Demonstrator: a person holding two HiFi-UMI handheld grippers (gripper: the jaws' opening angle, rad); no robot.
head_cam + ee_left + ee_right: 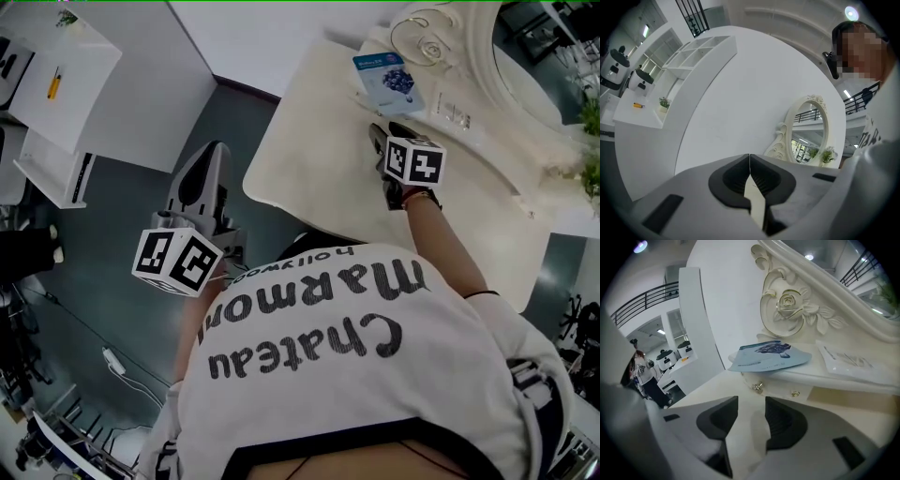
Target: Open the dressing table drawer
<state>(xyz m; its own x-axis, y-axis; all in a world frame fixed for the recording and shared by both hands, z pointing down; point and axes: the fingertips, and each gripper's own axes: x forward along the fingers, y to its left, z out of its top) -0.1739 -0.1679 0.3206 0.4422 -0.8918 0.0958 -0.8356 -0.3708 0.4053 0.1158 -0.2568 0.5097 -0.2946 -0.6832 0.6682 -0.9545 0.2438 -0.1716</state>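
Note:
The cream dressing table [309,159] carries a raised shelf under its oval mirror [530,56]. In the right gripper view a small drawer front [777,390] sits below that shelf, with two gold knobs [758,388]. A blue packet [768,356] lies on the shelf above it. My right gripper [751,401] is open over the tabletop, a short way from the knobs, with nothing between its fingers. In the head view it [379,133] points at the blue packet [388,81]. My left gripper [212,155] hangs over the dark floor, left of the table. Its jaws [749,158] are shut and empty.
A white flat packet [846,363] lies on the shelf to the right of the blue one. A white partition wall [178,75] and a white shelf unit [56,84] stand to the left. A cable [112,361] lies on the floor. A green plant [591,169] stands at the right edge.

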